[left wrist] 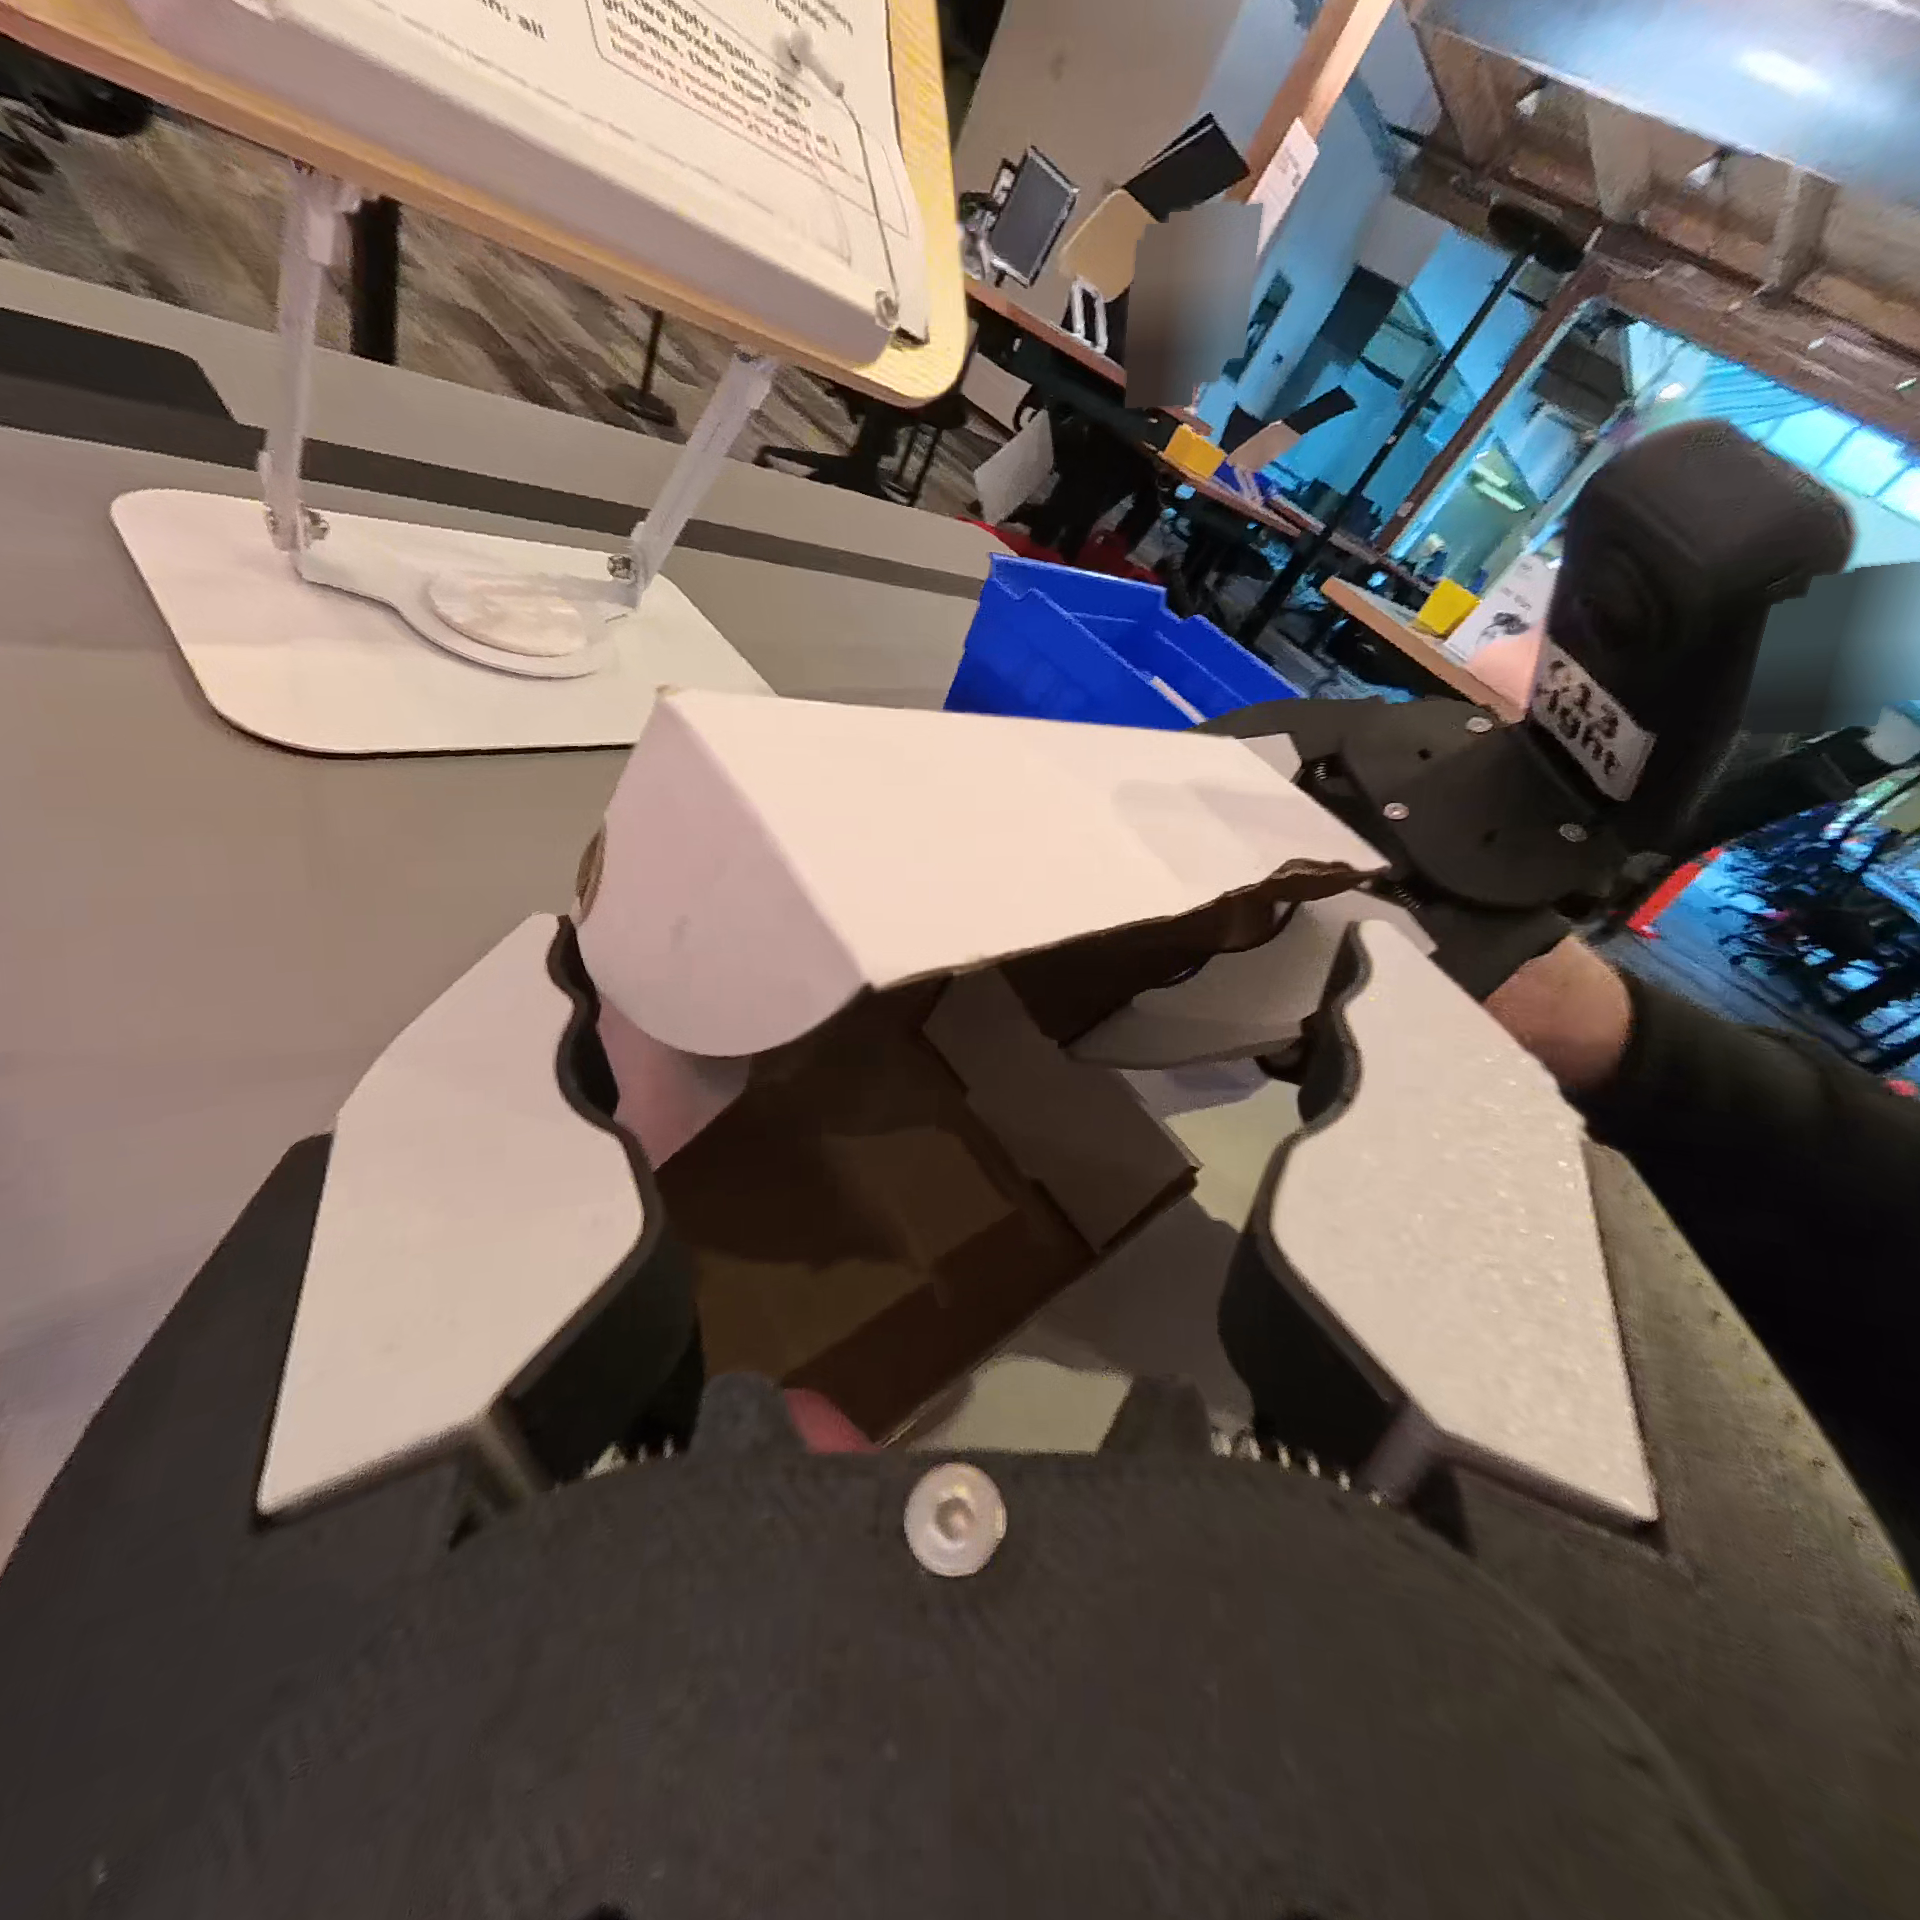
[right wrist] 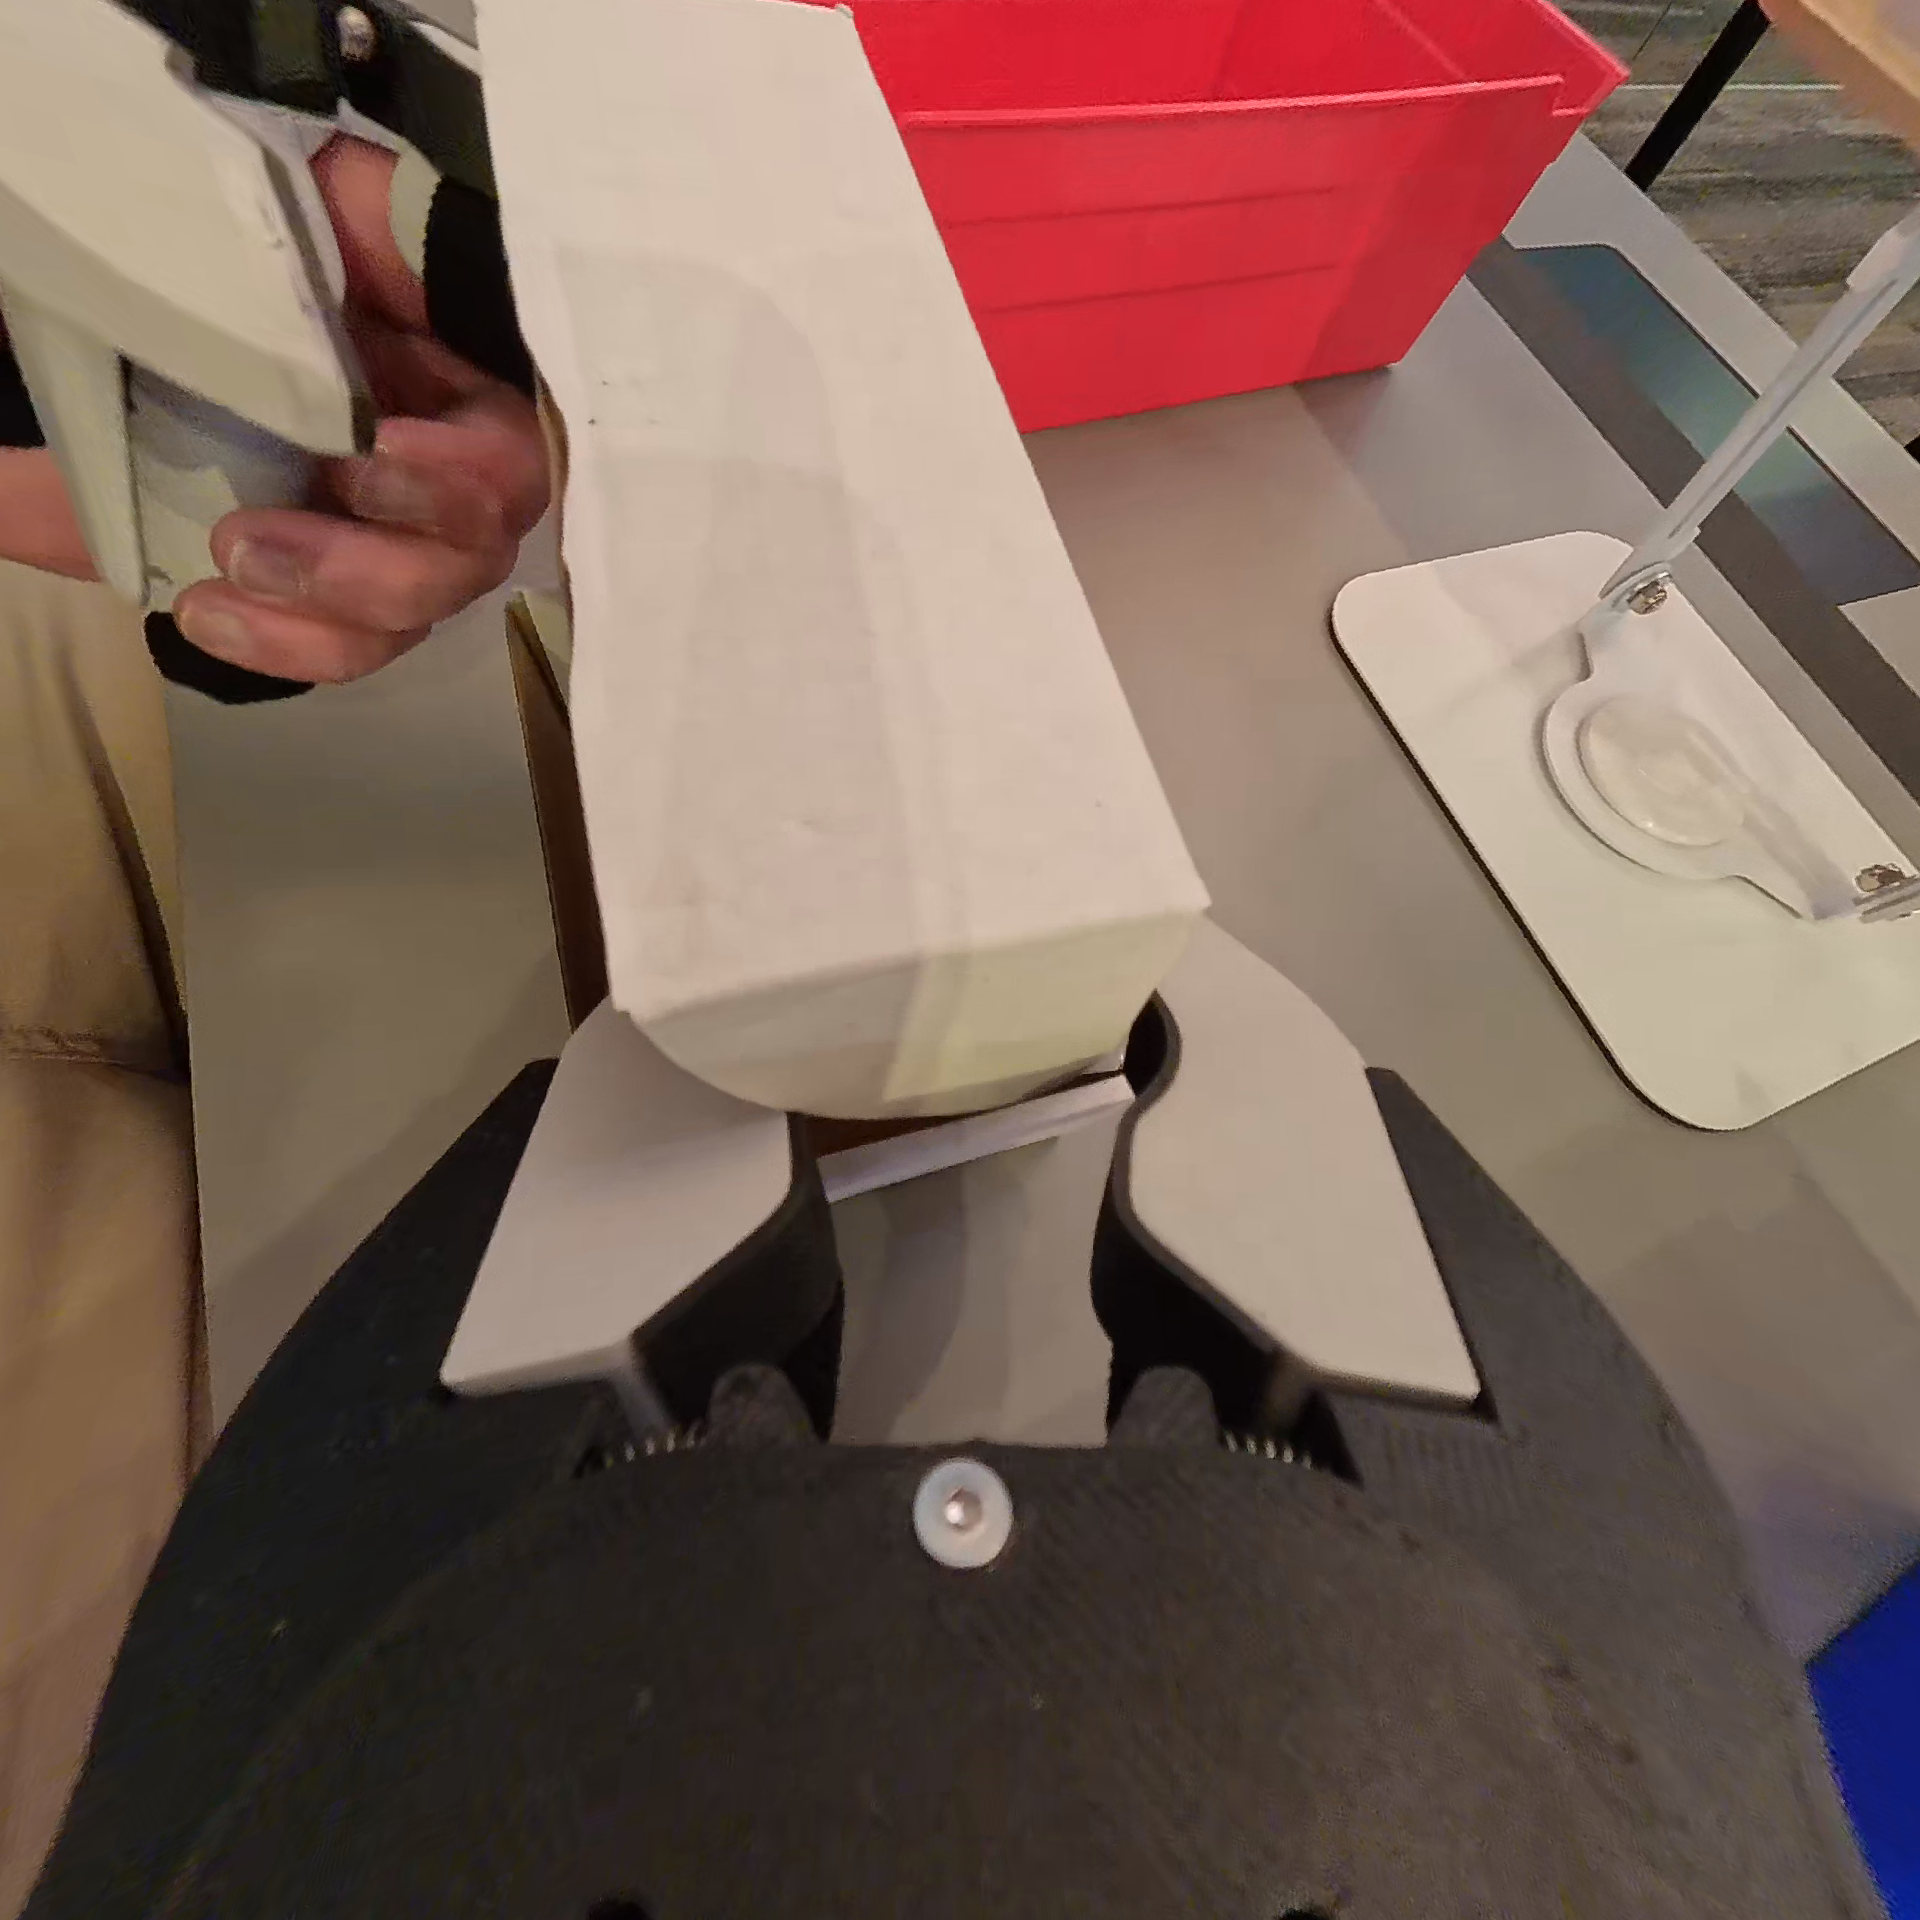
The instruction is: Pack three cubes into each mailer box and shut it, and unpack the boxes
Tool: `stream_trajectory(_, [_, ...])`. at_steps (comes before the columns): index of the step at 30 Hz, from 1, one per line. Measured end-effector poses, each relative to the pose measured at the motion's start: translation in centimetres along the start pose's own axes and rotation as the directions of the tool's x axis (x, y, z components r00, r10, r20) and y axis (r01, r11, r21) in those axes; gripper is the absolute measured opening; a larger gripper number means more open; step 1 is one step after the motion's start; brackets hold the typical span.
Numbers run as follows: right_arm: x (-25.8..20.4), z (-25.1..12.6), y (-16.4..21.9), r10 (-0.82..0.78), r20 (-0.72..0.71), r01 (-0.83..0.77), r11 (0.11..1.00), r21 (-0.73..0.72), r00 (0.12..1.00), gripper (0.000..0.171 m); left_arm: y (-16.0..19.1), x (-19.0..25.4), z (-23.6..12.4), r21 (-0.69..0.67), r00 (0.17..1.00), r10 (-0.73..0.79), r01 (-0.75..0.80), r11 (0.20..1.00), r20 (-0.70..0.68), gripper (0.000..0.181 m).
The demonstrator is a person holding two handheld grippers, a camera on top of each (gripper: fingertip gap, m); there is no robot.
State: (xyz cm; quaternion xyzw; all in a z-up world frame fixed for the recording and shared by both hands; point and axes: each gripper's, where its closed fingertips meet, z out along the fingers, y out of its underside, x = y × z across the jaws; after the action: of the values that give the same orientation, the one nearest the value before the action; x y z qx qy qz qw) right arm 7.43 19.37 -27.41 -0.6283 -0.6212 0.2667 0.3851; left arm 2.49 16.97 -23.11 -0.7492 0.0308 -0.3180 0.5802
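Observation:
A white mailer box with a brown inside lies on the grey table. Its lid is raised part way, and no cube shows inside. My left gripper is open wide, with one finger on each side of the box's open end. My right gripper is open, and the rounded end flap of the lid sits between its fingertips. In the left wrist view the right gripper reaches under the lid from the far side. In the right wrist view the left gripper and a hand are at the upper left.
A blue bin stands behind the box in the left wrist view. A red bin stands at the far end of the box in the right wrist view. A white stand base carrying a tilted board sits on the table beside the box. My hands' fingertips stand some 8 cm from each other.

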Motion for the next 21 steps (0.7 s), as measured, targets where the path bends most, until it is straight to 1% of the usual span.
stream_trajectory(2, [0.1, 0.0, 0.0, -0.005, -0.011, 0.005, 1.000, -0.004, 1.000, 0.059, 0.4, -0.1, 0.0, -0.028, 1.000, 0.014, -0.014, 1.000, 0.020, 0.129])
stream_trajectory(4, [0.1, 0.0, 0.1, -0.005, -0.017, 0.005, 1.000, -0.009, 1.000, 0.059, 0.9, -0.5, -0.3, -0.060, 0.999, -0.012, 0.014, 0.998, 0.029, 0.122])
stream_trajectory(6, [0.2, 0.0, 0.2, -0.007, -0.023, 0.007, 1.000, -0.014, 1.000, 0.059, 1.9, -0.7, -0.9, -0.104, 0.999, -0.016, 0.021, 0.994, 0.046, 0.120])
stream_trajectory(7, [0.1, 0.0, 0.2, -0.018, -0.024, 0.017, 1.000, -0.018, 1.000, 0.059, 2.2, -0.6, -1.2, -0.112, 0.999, -0.004, 0.009, 0.994, 0.042, 0.118])
stream_trajectory(10, [0.0, 0.1, 0.2, -0.028, -0.017, 0.027, 0.999, -0.017, 0.999, 0.059, 3.3, -0.1, -1.5, -0.194, 0.998, 0.064, -0.059, 0.979, 0.020, 0.116])
stream_trajectory(14, [-0.2, 0.1, 0.3, -0.037, -0.010, 0.037, 0.999, -0.026, 0.999, 0.060, 3.9, 0.1, -1.3, -0.230, 0.992, 0.124, -0.117, 0.966, 0.019, 0.120])
stream_trajectory(16, [-0.3, 0.0, 0.4, -0.047, 0.000, 0.046, 0.998, -0.035, 0.999, 0.060, 4.0, -0.3, -1.4, -0.250, 0.985, 0.166, -0.152, 0.956, 0.037, 0.119])
stream_trajectory(18, [-0.4, -0.1, 0.7, -0.075, 0.010, 0.076, 0.995, -0.067, 0.997, 0.061, 4.3, -0.4, -1.5, -0.278, 0.984, 0.177, -0.162, 0.947, 0.030, 0.115])
stream_trajectory(21, [-1.0, -0.2, 1.4, -0.129, 0.053, 0.135, 0.982, -0.133, 0.990, 0.068, 5.8, -0.5, -2.1, -0.382, 0.983, 0.181, -0.177, 0.907, -0.026, 0.111])
